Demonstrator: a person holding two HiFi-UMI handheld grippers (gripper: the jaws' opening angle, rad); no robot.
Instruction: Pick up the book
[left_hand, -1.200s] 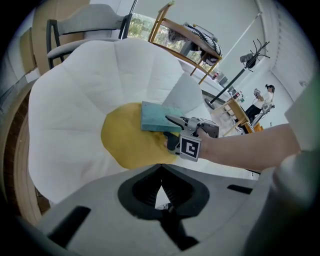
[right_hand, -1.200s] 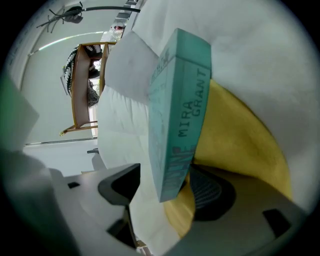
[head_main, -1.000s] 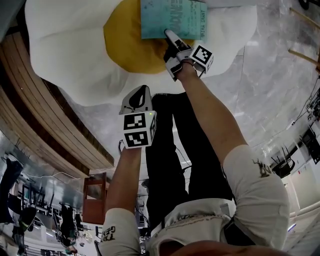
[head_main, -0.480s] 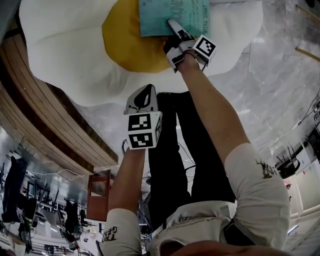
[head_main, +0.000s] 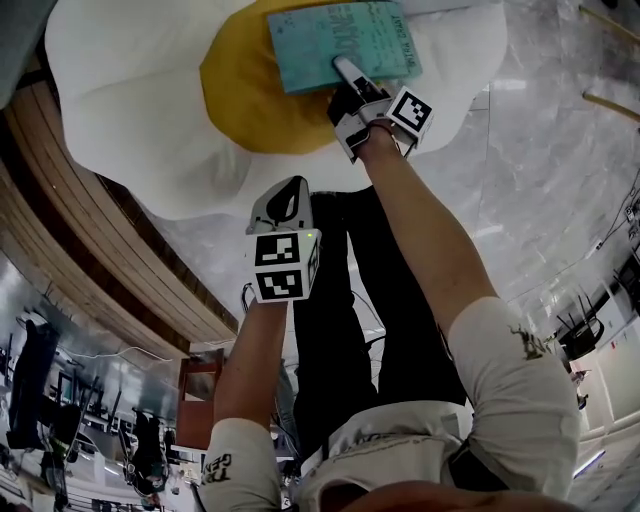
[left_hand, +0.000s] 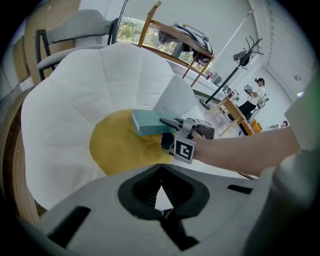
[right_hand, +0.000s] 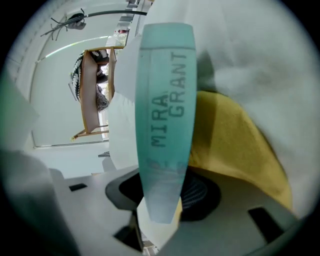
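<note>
A teal book (head_main: 340, 45) lies over the yellow yolk (head_main: 250, 100) of a big fried-egg-shaped white cushion (head_main: 130, 110). My right gripper (head_main: 350, 72) grips its near edge, one finger over the cover, and its jaws are closing on it. In the right gripper view the book's spine (right_hand: 165, 115) stands between the jaws of the right gripper (right_hand: 160, 200). The left gripper view shows the book (left_hand: 150, 122) raised a little off the yolk in the right gripper (left_hand: 167, 121). My left gripper (head_main: 283, 195) hangs back over the cushion's near edge, shut and empty (left_hand: 160, 172).
A curved wooden slatted edge (head_main: 100, 260) runs along the cushion's left side. Grey marbled floor (head_main: 540, 160) lies to the right. A wooden rack (left_hand: 175, 35), a coat stand (left_hand: 245, 52) and a person (left_hand: 257, 92) are far behind the cushion.
The right gripper has closed on the book's near edge and lifted it slightly; the book has turned and tilted. The left gripper has kept its place.
</note>
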